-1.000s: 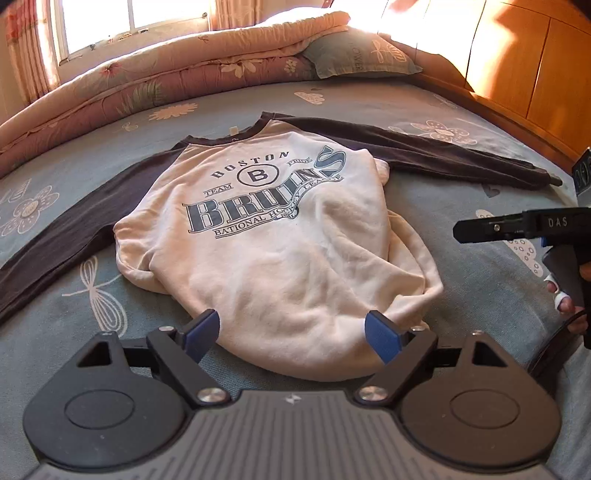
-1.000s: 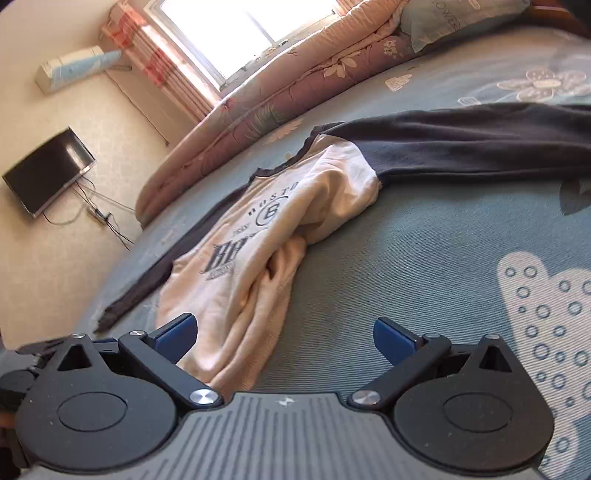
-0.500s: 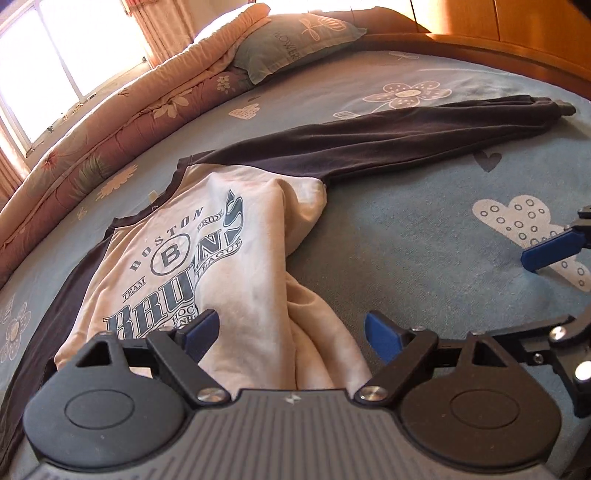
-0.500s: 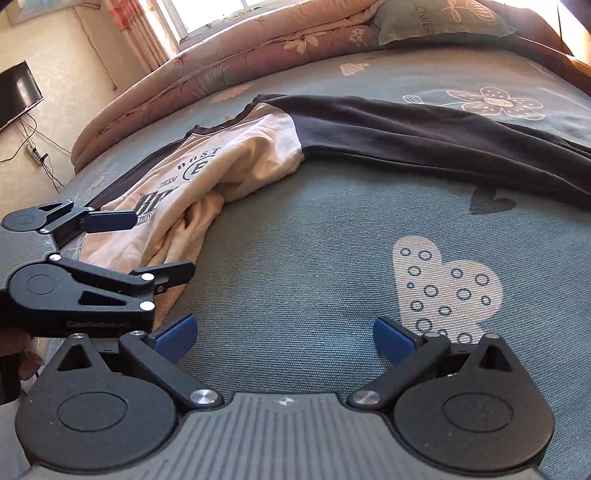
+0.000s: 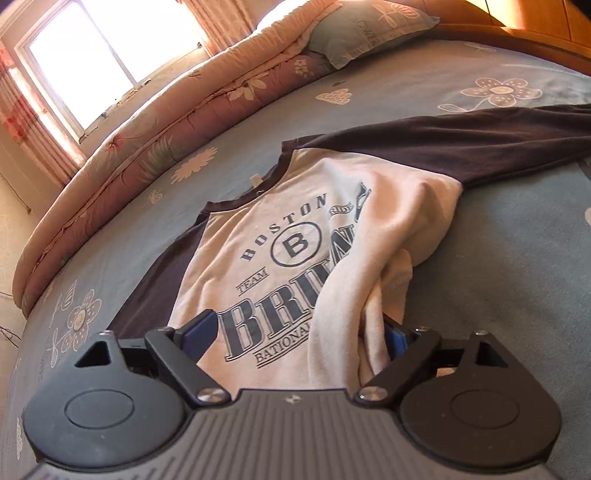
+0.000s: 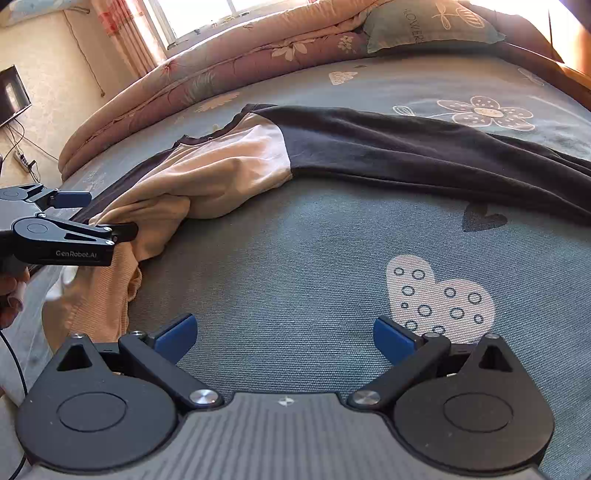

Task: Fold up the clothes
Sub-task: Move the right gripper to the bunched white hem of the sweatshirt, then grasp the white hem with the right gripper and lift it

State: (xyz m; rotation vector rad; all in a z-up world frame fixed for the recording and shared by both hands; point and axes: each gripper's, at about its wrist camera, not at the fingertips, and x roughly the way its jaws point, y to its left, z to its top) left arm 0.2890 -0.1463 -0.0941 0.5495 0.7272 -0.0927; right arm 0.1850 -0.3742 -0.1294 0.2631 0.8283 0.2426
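While the cream sweatshirt (image 5: 295, 236) with dark sleeves lies chest-up on the blue flowered bed (image 6: 295, 266), the left tongs (image 5: 299, 332) sit low at its hem, blue pads spread wide with the bunched lower edge between them; the fabric covers most of the right-hand pad, and the pads are not pressed together, so the tongs are released rather than clenched. That side of the body is rumpled into a ridge running up toward the armpit. One dark sleeve (image 6: 424, 151) stretches flat across the bed toward the wooden headboard side (image 5: 535, 22), its lower edge clear of any fold. The other sleeve runs out along the opposite side of the body, partly hidden.

Over bare bedspread, the right tongs (image 6: 282, 332) hang released, holding nothing, just beside the crumpled hem edge and near a dotted heart print (image 6: 439, 295). Between the outstretched sleeve and the right tongs the bed is open cloth. A rolled quilt (image 6: 221, 66) and a pillow (image 6: 424, 26) line the far edge, well apart from the garment.
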